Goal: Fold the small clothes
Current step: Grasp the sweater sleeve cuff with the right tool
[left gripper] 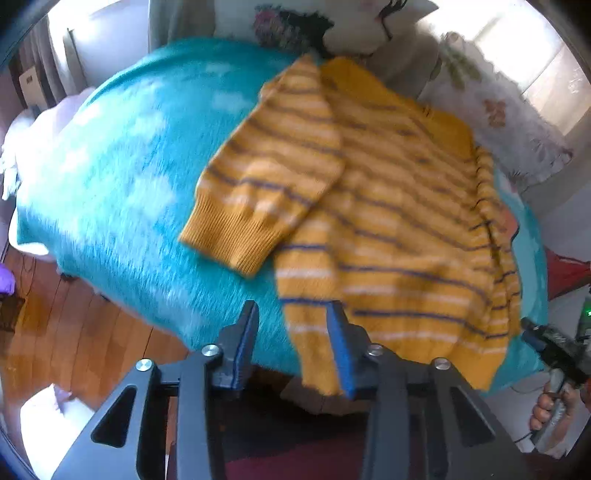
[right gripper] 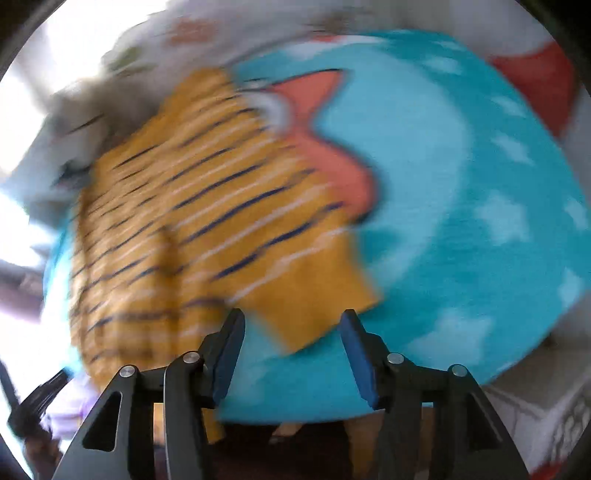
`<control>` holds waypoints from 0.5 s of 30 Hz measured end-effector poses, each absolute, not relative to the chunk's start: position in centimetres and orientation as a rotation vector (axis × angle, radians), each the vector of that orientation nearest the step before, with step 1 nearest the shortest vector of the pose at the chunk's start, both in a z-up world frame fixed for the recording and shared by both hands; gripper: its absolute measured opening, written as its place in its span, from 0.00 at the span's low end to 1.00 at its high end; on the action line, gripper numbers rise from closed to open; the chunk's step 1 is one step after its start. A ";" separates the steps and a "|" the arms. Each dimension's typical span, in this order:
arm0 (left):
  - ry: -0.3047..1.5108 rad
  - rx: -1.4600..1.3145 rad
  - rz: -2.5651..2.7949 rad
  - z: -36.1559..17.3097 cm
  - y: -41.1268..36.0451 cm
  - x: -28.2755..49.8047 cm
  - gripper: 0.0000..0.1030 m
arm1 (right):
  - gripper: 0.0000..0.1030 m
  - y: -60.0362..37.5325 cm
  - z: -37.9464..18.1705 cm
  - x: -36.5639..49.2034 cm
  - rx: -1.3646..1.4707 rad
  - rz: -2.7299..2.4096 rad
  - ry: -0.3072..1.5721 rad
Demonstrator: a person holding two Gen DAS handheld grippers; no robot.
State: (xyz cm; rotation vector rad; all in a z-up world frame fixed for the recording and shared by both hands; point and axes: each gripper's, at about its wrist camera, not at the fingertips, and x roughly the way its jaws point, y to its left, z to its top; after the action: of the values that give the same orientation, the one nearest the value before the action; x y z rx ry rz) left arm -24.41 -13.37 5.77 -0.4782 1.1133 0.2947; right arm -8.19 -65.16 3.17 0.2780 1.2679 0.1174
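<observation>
A big fluffy blue blanket (left gripper: 122,177) with white cloud shapes covers the bed. In the right view, which is blurry, the blanket has a pink-orange shape (right gripper: 325,147) on it. Past the far edge sit pillows with flowers (left gripper: 495,110) on them, and a dark flowery cushion (left gripper: 284,26). The floor (left gripper: 66,332) beside the bed is shiny brown wood. Bright light comes in through a window (left gripper: 517,48) on the far side. Something red (left gripper: 565,273) sits low at the right of the bed.

A teal blanket (left gripper: 122,192) with white cloud patches (plus an orange shape, blurred) covers the bed. Directly on it lies 1 mustard striped sweater (left gripper: 399,236), 1 sleeve (left gripper: 266,184) folded inward.
</observation>
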 end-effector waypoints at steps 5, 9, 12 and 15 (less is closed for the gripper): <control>1.093 -0.465 0.265 6.9 -13.5 -22.7 0.42 | 0.61 -64.7 1.2 -7.0 0.289 0.045 1.238; 1.061 -0.459 0.253 7.8 -14.2 -21.1 0.43 | 0.09 -60.8 1.3 -6.2 0.218 0.161 1.222; 1.034 -0.463 0.238 8.7 -14.4 -20.0 0.44 | 0.09 -60.5 2.4 -5.5 0.217 0.221 1.197; 0.994 -0.465 0.236 9.9 -14.3 -19.2 0.48 | 0.09 -64.5 4.9 -4.1 0.248 0.154 1.119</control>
State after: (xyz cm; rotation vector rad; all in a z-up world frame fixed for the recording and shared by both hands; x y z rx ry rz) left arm -19.18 -14.33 9.87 -0.4654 0.9938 0.2355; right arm -4.07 -64.47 4.87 0.2479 1.1186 0.1543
